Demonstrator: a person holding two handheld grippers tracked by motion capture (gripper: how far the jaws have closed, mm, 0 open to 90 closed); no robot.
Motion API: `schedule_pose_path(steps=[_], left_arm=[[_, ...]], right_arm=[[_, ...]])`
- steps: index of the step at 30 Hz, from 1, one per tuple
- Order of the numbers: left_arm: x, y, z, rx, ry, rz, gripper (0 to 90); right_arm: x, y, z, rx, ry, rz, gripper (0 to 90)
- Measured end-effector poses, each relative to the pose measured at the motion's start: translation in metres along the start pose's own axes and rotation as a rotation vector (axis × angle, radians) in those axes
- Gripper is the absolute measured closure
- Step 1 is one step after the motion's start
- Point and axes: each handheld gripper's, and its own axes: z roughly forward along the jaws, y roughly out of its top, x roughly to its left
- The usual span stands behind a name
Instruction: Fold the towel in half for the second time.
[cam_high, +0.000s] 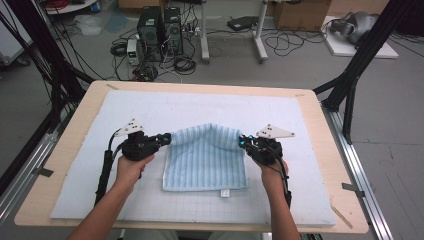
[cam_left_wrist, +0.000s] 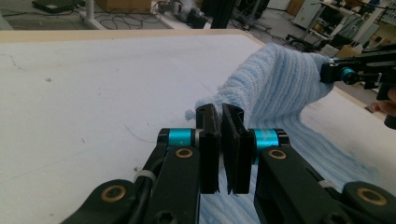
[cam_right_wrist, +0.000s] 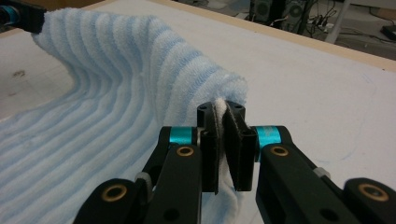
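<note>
Two grippers are held over a white mat (cam_high: 150, 107) on a wooden table (cam_high: 75, 130). A light blue striped towel (cam_high: 205, 165) is spread on the mat, near the middle. Its far edge is lifted off the mat, and its near part is laid flat. A small white tag (cam_high: 224, 192) is seen at the near edge.

The far left corner of the towel is pinched by the left gripper (cam_high: 166, 138). In the left gripper view, the jaws are pressed together on the cloth. The far right corner is pinched by the right gripper (cam_high: 242, 142). In the right gripper view, white cloth is squeezed between the jaws. The towel is hung in a curve between the two grippers.

Each gripper is held by a hand (cam_high: 131, 167). Computer boxes (cam_high: 160, 32) and cables are seen on the floor behind the table.
</note>
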Motion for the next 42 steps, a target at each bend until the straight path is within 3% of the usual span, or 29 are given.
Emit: schedule_pose_path(steps=[7,10,15,24,35,38,42], left_arm=[[-0.008,-0.013,-0.015,-0.010,-0.020,0.012,84.9],[-0.012,-0.021,-0.022,0.014,-0.028,0.038,84.9],[-0.017,-0.034,-0.028,0.042,-0.033,0.048,84.1],[-0.025,-0.054,-0.033,0.076,-0.048,0.064,83.5],[-0.026,-0.065,-0.038,0.107,-0.053,0.070,82.9],[-0.026,-0.065,-0.040,0.101,-0.060,0.059,76.8],[-0.023,-0.061,-0.047,0.057,-0.068,0.030,62.8]], right_arm=[[0.006,-0.013,-0.007,0.009,0.011,-0.001,84.9],[0.010,-0.017,-0.014,0.007,0.008,-0.009,84.8],[0.014,-0.030,-0.020,0.027,0.010,-0.008,84.9],[0.026,-0.046,-0.029,0.047,0.006,-0.026,84.7],[0.033,-0.063,-0.038,0.085,0.009,-0.044,83.1],[0.035,-0.069,-0.039,0.096,0.014,-0.048,80.3],[0.039,-0.072,-0.048,0.077,0.016,-0.054,73.6]])
